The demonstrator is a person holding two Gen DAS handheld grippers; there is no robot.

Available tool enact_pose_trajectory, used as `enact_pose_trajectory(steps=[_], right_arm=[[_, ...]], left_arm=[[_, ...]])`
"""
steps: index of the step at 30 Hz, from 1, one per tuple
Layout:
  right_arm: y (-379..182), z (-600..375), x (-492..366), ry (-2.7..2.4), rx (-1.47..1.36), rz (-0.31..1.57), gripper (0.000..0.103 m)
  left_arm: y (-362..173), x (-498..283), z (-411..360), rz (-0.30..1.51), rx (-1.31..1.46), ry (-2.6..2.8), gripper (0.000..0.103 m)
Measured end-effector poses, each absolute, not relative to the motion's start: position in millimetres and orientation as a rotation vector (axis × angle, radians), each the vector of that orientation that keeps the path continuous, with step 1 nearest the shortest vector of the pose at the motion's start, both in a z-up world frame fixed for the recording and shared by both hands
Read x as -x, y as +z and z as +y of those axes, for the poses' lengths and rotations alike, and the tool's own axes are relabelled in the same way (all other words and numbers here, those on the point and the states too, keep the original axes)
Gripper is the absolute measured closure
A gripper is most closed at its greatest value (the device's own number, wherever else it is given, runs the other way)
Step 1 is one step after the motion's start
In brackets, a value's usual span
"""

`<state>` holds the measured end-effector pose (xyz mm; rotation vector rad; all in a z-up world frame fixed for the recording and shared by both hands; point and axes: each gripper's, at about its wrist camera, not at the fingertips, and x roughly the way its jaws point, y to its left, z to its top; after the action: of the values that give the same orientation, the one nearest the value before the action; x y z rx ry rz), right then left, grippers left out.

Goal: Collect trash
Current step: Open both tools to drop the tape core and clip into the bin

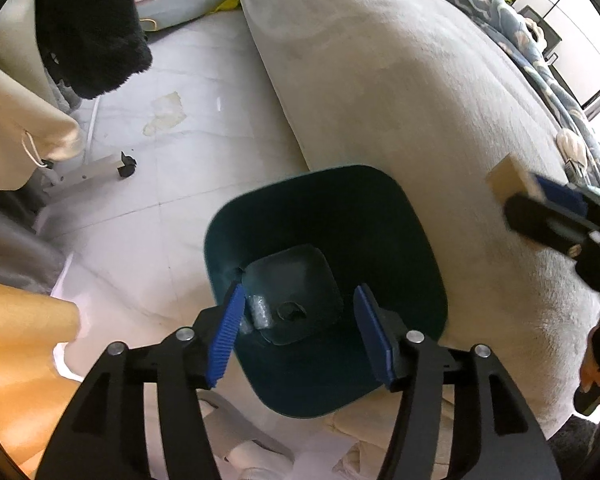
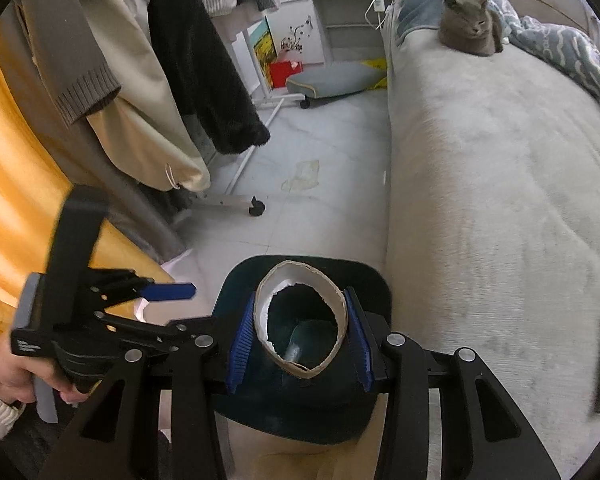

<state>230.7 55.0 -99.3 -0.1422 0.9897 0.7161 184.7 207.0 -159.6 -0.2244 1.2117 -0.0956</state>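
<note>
Left tool spread and empty over the bin, right tool pinching a cardboard tube above it — next, let go.

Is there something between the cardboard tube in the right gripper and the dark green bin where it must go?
Nothing visible. The cardboard tube, held in the right gripper, hangs directly over the open dark green bin. The left gripper, jaws open and empty, is also above the bin but off to the side.

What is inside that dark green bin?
The dark green bin holds a crumpled clear plastic piece and a small dark item on its floor. The left gripper covers the near corner.
</note>
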Motion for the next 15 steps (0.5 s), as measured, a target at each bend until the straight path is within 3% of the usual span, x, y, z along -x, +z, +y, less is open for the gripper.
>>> enact_pose_trajectory(steps=[15], right_arm=[[-157, 83, -243, 0.664, 0.158, 1.152, 0.059]], left_arm=[[-131, -173, 234, 1.083, 0.206, -0.077, 0.039]])
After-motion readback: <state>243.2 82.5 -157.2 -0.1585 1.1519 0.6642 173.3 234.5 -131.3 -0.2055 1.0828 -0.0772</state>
